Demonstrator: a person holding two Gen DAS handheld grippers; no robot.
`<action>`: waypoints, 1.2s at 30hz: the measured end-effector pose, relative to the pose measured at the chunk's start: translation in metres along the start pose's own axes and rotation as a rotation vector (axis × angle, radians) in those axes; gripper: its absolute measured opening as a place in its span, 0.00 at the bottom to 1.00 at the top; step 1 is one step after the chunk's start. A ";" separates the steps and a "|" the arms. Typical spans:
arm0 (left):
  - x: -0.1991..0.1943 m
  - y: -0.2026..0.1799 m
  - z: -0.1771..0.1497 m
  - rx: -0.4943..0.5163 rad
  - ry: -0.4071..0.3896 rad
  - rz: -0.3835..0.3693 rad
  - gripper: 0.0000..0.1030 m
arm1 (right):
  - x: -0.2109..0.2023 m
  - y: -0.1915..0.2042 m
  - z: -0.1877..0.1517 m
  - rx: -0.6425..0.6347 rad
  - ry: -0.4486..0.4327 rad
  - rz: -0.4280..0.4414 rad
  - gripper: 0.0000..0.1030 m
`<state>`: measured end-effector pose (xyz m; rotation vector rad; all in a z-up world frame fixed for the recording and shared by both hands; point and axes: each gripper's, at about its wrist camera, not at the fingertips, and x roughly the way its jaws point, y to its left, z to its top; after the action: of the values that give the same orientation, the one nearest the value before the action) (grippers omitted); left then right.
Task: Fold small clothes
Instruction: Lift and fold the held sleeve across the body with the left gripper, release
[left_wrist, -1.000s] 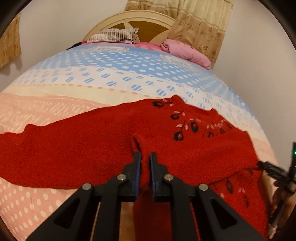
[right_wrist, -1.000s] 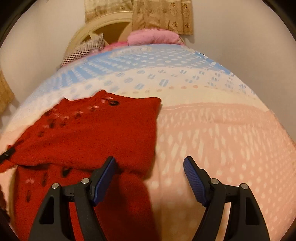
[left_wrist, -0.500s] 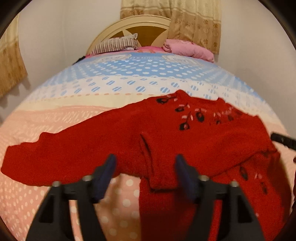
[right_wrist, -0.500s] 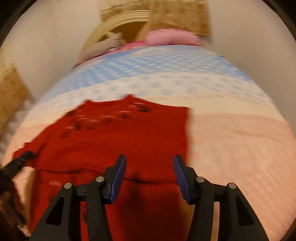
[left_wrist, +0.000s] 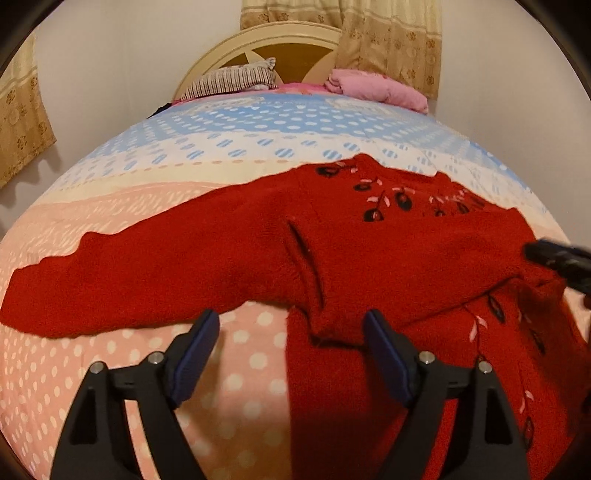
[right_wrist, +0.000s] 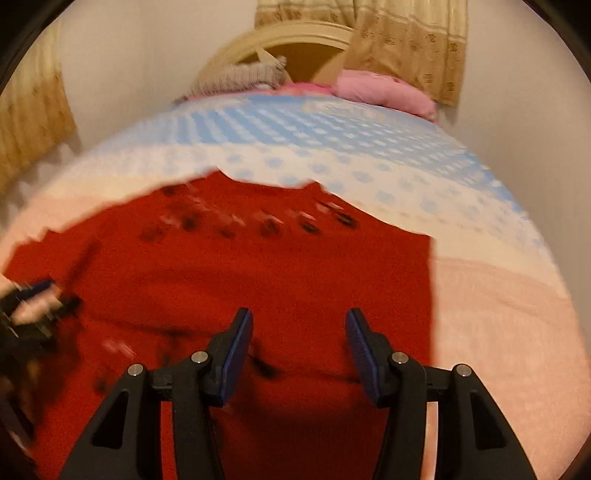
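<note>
A red knit sweater (left_wrist: 332, 251) with dark flower embroidery lies on the bed. One sleeve is folded across its body; the other sleeve (left_wrist: 122, 280) stretches out to the left. My left gripper (left_wrist: 291, 343) is open and empty, just above the folded sleeve's cuff. My right gripper (right_wrist: 299, 347) is open and empty over the sweater's body (right_wrist: 258, 280); this view is blurred by motion. The right gripper also shows at the right edge of the left wrist view (left_wrist: 557, 258), and the left gripper at the left edge of the right wrist view (right_wrist: 29, 310).
The bed (left_wrist: 110, 369) has a pink, white and blue dotted cover. A striped pillow (left_wrist: 232, 77) and a pink pillow (left_wrist: 376, 88) lie by the headboard (left_wrist: 291, 48). Curtains (left_wrist: 388, 37) hang behind; walls close both sides.
My left gripper has opened, let go of the sleeve and drawn back. My right gripper has swung left over the sweater's body and its jaws have narrowed somewhat.
</note>
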<state>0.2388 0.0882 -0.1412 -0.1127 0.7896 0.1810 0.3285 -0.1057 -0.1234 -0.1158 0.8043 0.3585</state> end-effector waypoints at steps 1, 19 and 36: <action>-0.006 0.006 -0.003 -0.013 -0.008 0.007 0.81 | 0.011 0.002 -0.003 0.008 0.031 0.014 0.52; -0.042 0.212 -0.050 -0.542 0.007 0.111 0.80 | 0.022 0.008 -0.033 0.007 0.025 0.014 0.57; -0.019 0.307 -0.056 -1.007 -0.101 -0.071 0.54 | 0.020 0.012 -0.037 -0.012 0.017 -0.052 0.66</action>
<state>0.1249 0.3769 -0.1767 -1.0716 0.5303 0.5014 0.3123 -0.0980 -0.1629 -0.1508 0.8143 0.3135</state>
